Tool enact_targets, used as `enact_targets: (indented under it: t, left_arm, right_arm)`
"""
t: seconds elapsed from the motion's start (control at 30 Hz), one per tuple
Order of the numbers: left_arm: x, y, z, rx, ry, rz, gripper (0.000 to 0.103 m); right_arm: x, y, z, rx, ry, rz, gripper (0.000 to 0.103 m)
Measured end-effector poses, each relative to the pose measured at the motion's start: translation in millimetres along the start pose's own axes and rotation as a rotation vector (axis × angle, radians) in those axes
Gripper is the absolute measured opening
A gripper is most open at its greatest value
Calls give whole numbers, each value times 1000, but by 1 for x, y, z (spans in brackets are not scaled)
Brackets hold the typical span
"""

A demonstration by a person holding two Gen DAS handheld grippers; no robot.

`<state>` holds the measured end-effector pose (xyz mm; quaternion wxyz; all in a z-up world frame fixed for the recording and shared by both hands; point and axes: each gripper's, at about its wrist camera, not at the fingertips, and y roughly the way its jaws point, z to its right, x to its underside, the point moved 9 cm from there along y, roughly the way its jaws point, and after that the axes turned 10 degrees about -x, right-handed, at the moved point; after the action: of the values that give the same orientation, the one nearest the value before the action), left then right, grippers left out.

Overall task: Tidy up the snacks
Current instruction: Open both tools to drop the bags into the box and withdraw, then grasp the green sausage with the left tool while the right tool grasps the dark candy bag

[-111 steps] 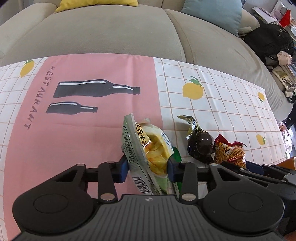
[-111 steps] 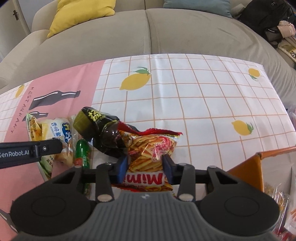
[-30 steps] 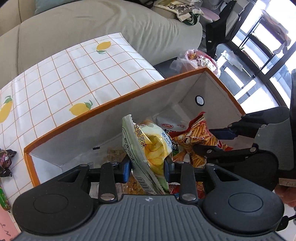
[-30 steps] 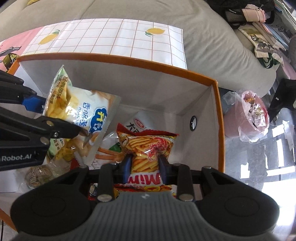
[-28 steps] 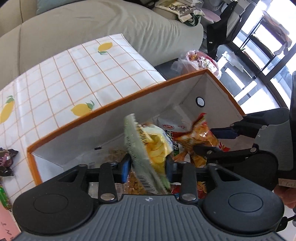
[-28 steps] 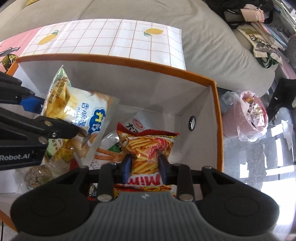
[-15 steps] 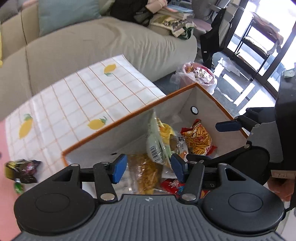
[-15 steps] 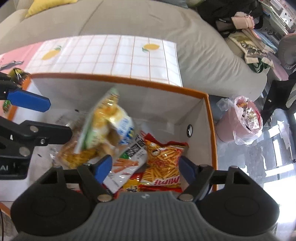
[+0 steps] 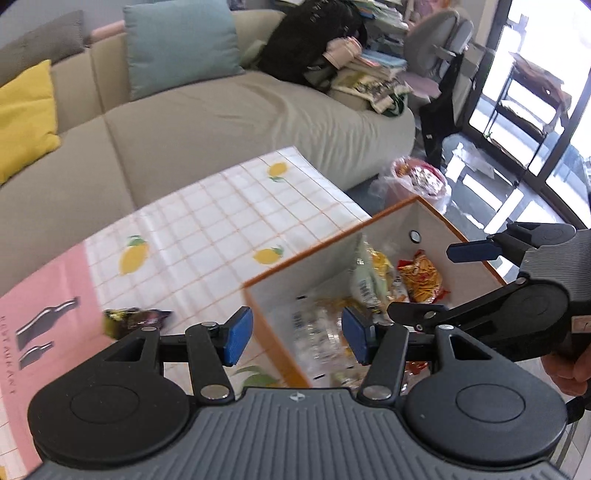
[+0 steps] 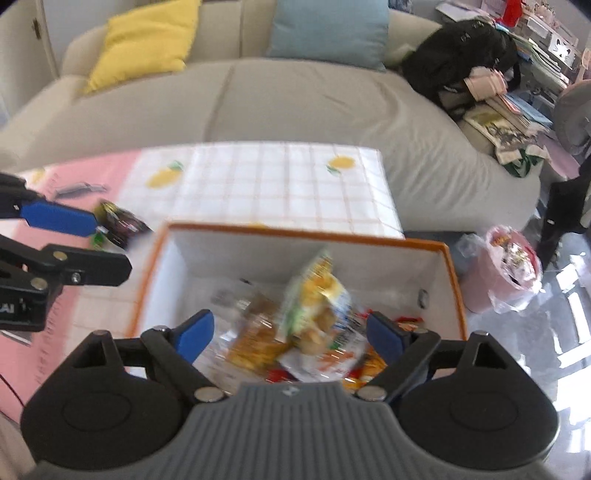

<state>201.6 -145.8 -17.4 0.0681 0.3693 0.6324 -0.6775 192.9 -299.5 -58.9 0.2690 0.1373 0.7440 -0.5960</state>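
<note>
An orange-rimmed white box [image 9: 314, 251] [image 10: 295, 230] stands off the table's right end and holds several snack packets. A green and yellow chip bag [image 9: 369, 277] [image 10: 321, 295] leans among them, beside a red-orange stick-snack bag [image 9: 421, 273]. My left gripper [image 9: 297, 339] hovers open over the box's near-left corner, nothing between its pads. My right gripper [image 10: 290, 336] hangs above the box with its jaws opening and nothing gripped; the packets lie loose below. A dark snack packet [image 9: 136, 319] [image 10: 122, 221] lies on the tablecloth [image 9: 207, 229] left of the box.
A beige sofa [image 10: 295, 103] runs behind the table, with a yellow cushion [image 10: 140, 40], a teal cushion [image 10: 328, 29], a black backpack [image 10: 461, 48] and books on it. A pink bin with a plastic bag [image 10: 506, 269] stands on the floor right of the box.
Both grippers let go of their bags, which dropped into the box. Both have risen and pulled back, so more of the sofa and table shows. The right jaws have spread wider.
</note>
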Motion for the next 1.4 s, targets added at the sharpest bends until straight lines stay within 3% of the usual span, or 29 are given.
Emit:
enact_targets:
  t: [0.23, 0.33, 0.6, 0.73, 0.97, 1.07, 1.4]
  left_arm:
    - [14, -22, -73, -97, -56, 32, 65]
    - [23, -21, -107, -139, -107, 13, 65]
    - [59, 7, -163, -155, -244, -61, 64]
    - [80, 39, -178, -100, -338, -131, 56]
    - [91, 90, -198, -45, -469, -193, 55]
    - [93, 110, -200, -55, -480, -205, 54]
    - [109, 161, -197, -51, -503, -286, 35]
  right_arm:
    - [-25, -7, -51, -140, 28, 99, 88]
    - [-36, -1, -78, -184, -2, 129, 82]
    - [-50, 39, -139, -241, -130, 111, 69]
    - [-52, 67, -164, -224, -237, 81, 67]
    - [-56, 123, -182, -211, -319, -5, 66]
    - [-58, 145, -183, -190, -325, -40, 66]
    - [-59, 196, -192, -161, -385, -112, 66]
